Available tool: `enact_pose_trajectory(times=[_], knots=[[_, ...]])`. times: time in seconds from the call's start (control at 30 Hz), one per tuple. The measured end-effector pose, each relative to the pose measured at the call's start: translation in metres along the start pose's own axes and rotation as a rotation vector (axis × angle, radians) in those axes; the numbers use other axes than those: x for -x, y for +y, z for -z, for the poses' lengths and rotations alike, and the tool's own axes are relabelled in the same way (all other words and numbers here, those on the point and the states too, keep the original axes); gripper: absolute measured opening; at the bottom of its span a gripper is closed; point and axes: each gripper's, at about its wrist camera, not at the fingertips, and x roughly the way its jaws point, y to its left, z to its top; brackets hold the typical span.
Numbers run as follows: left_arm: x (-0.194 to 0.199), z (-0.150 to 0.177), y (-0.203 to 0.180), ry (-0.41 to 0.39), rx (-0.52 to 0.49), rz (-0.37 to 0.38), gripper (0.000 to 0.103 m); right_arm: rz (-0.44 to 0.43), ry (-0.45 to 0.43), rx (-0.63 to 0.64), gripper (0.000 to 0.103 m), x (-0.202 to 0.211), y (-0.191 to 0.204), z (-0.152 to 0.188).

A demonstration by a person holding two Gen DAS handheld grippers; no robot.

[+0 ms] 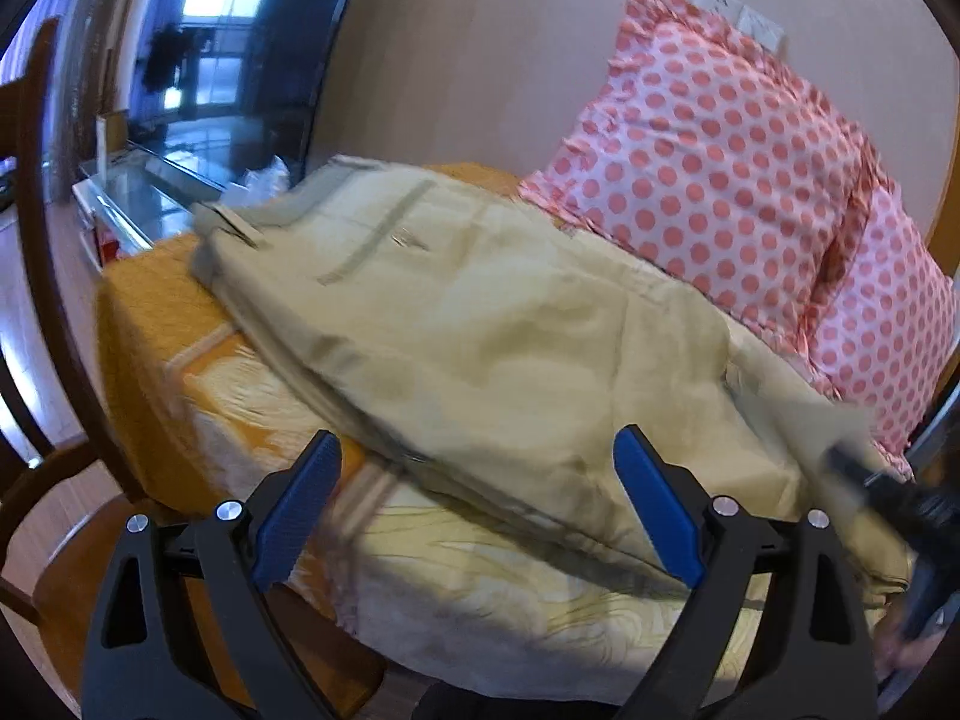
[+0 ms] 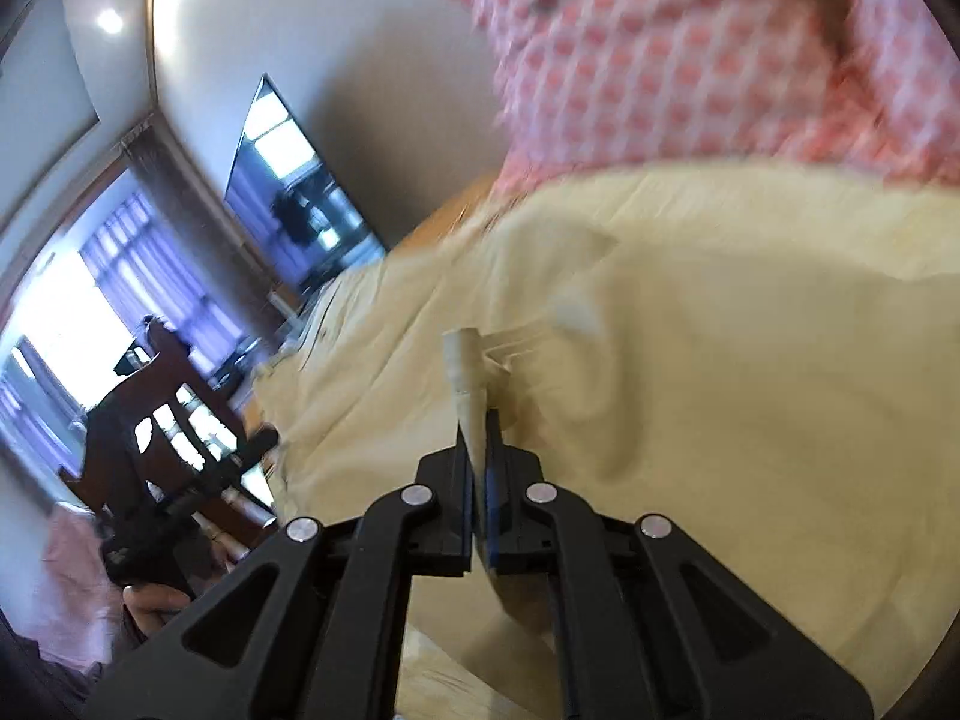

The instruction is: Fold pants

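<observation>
Beige pants (image 1: 468,324) lie spread along the bed, waistband at the far left end. My left gripper (image 1: 480,498) is open and empty, its blue pads (image 1: 654,504) hovering over the near edge of the pants. My right gripper (image 2: 478,426) is shut on a pinched fold of the pants (image 2: 690,372), lifting the cloth; it also shows blurred at the right edge of the left wrist view (image 1: 900,510).
The bed (image 1: 156,324) has an orange and cream cover. Two pink polka-dot pillows (image 1: 708,162) lean on the wall behind the pants. A TV (image 1: 240,42) on a low stand (image 1: 120,204) stands past the bed's end. A dark wooden chair (image 2: 162,420) is at left.
</observation>
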Motion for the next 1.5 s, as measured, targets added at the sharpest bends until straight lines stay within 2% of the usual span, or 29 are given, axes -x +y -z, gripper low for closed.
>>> enact_pose_trajectory(times=[0.1, 0.2, 0.3, 0.33, 0.37, 0.47, 0.53, 0.6, 0.63, 0.73, 0.83, 0.9, 1.03, 1.13, 1.23, 1.3, 1.37, 1.43, 1.5], knots=[[0.012, -0.007, 0.012, -0.036, 0.004, -0.031, 0.093, -0.015, -0.021, -0.013, 0.003, -0.001, 0.006, 0.002], [0.013, -0.015, 0.023, -0.05, 0.02, -0.06, 0.093, 0.014, -0.005, 0.047, 0.003, -0.001, 0.016, 0.012], [0.008, -0.021, 0.034, -0.045, 0.058, -0.059, 0.093, 0.064, 0.124, 0.177, 0.023, -0.017, 0.035, 0.028], [0.008, -0.023, 0.037, -0.045, 0.069, -0.053, 0.093, 0.046, 0.136, 0.192, 0.042, -0.018, 0.038, 0.026], [0.008, -0.025, 0.041, -0.046, 0.086, -0.047, 0.093, 0.026, 0.124, 0.203, 0.055, -0.014, 0.042, 0.027], [0.008, -0.032, 0.049, -0.053, 0.117, -0.044, 0.093, 0.02, 0.019, 0.188, 0.063, 0.001, 0.043, 0.017], [0.009, -0.037, 0.053, -0.065, 0.13, -0.042, 0.093, 0.039, 0.015, 0.137, 0.069, -0.001, 0.035, 0.014], [0.008, -0.044, 0.059, -0.071, 0.148, -0.041, 0.093, 0.073, 0.148, 0.105, 0.071, -0.024, 0.025, 0.016], [0.006, -0.049, 0.063, -0.071, 0.161, -0.036, 0.093, 0.069, 0.112, 0.145, 0.073, -0.017, 0.03, 0.019], [-0.001, -0.06, 0.073, -0.059, 0.195, -0.039, 0.093, 0.068, 0.122, 0.145, 0.074, -0.015, 0.03, 0.023], [-0.018, -0.07, 0.087, 0.004, 0.253, -0.049, 0.093, 0.035, 0.118, 0.114, 0.075, -0.014, 0.025, 0.021], [-0.032, -0.072, 0.099, 0.066, 0.315, -0.019, 0.092, 0.029, 0.115, 0.113, 0.075, -0.013, 0.022, 0.021], [-0.048, -0.07, 0.109, 0.133, 0.392, 0.035, 0.09, 0.03, 0.113, 0.127, 0.078, -0.013, 0.028, 0.023], [-0.05, -0.072, 0.11, 0.127, 0.393, 0.021, 0.09, 0.027, 0.111, 0.129, 0.078, -0.014, 0.028, 0.021], [-0.052, -0.072, 0.107, 0.134, 0.411, 0.049, 0.09, 0.017, 0.109, 0.127, 0.08, -0.014, 0.026, 0.021], [-0.056, -0.067, 0.097, 0.177, 0.427, 0.163, 0.09, 0.014, 0.109, 0.13, 0.081, -0.016, 0.026, 0.02], [-0.059, -0.062, 0.086, 0.203, 0.409, 0.222, 0.09, 0.011, 0.11, 0.132, 0.082, -0.017, 0.027, 0.019], [-0.057, -0.061, 0.082, 0.186, 0.389, 0.2, 0.086, 0.008, 0.11, 0.132, 0.082, -0.017, 0.027, 0.019], [-0.059, -0.063, 0.092, 0.163, 0.441, 0.186, 0.083, 0.005, 0.109, 0.13, 0.082, -0.016, 0.026, 0.019]])
